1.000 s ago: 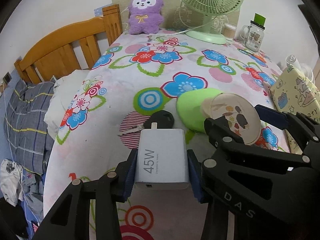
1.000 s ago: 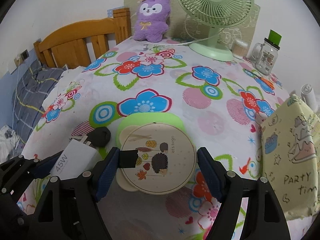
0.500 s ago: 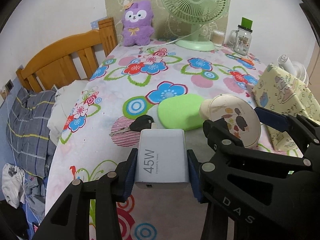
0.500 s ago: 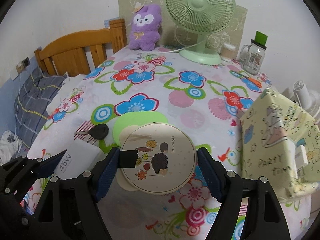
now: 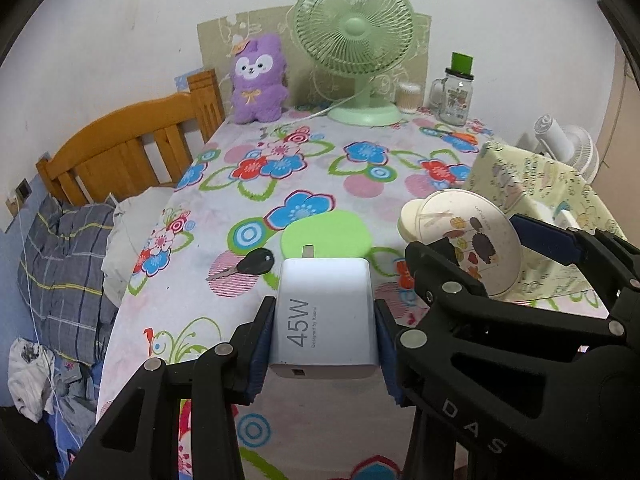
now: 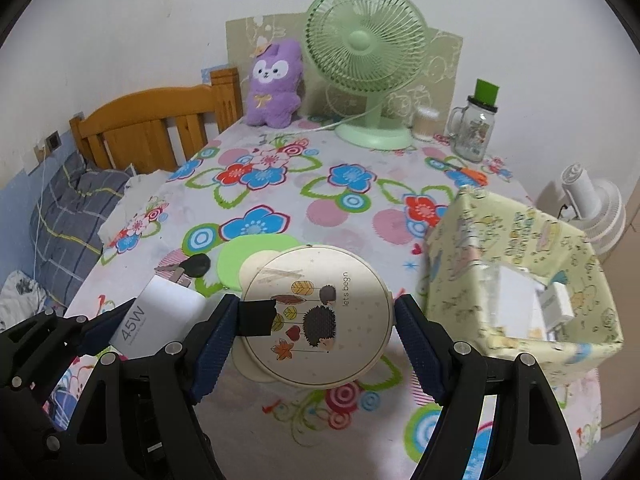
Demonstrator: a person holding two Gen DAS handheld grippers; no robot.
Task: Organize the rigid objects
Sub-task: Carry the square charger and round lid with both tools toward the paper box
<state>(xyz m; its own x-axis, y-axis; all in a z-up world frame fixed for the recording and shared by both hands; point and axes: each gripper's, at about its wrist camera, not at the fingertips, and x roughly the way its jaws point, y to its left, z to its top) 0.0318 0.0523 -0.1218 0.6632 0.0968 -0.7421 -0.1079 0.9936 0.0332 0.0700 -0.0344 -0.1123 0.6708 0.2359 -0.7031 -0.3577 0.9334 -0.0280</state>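
The left gripper clamps a white 45W charger above the flowered tablecloth, long axis and plug prongs toward 12 o'clock. The right gripper grips a round hedgehog-print mirror, face up; yellow patterned box at 3 o'clock.

A white 45W charger sits clamped between the blue pads of the left gripper, held above the flowered tabletop with its printed face up and its prongs pointing away. To its right, a round cream compact mirror printed with a hedgehog, leaves and the words "let's begin" is gripped at its rim by the right gripper. A black-headed key lies flat on the table beside a lime-green round pad, and a yellow cartoon-print box stands open at the right.
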